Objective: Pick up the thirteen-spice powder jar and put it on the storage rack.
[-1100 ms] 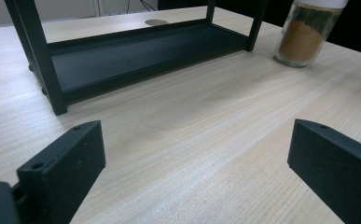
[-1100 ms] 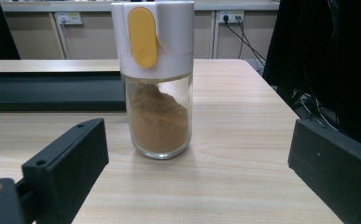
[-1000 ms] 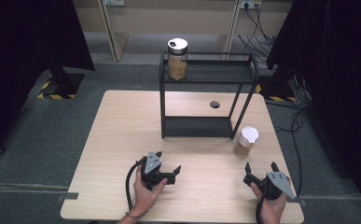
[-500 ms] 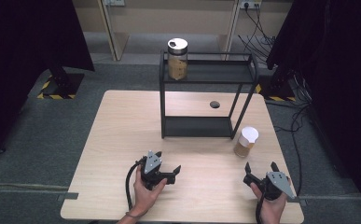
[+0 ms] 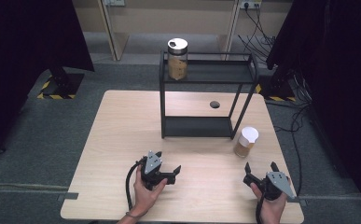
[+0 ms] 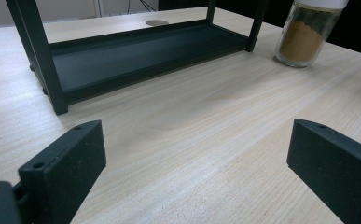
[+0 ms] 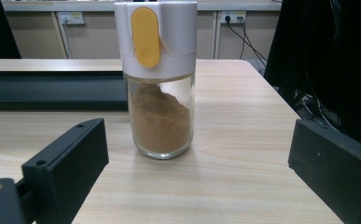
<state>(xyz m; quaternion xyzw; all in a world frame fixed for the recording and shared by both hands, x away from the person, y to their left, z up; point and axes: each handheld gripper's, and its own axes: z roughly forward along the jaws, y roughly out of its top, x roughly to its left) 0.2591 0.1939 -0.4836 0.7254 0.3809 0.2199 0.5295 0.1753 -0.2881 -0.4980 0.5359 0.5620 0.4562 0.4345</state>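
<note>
A glass spice jar (image 5: 246, 142) with a white lid and brown powder stands on the table to the right of the black two-tier rack (image 5: 206, 100). The right gripper view has that spice jar (image 7: 159, 84) upright straight ahead, its lid bearing a yellow tab. My right gripper (image 5: 261, 169) rests near the table's front right, open, with the jar a short way beyond its jaws. My left gripper (image 5: 171, 171) lies at the front centre-left, open and empty, aimed right toward the rack. A second jar (image 5: 177, 59) with brown powder stands on the rack's top shelf, at its left end.
The rack's lower shelf (image 6: 136, 51) is bare. A round cable hole (image 5: 214, 104) sits in the wooden table (image 5: 122, 126) behind the rack. Cables and dark curtains lie beyond the table's right edge.
</note>
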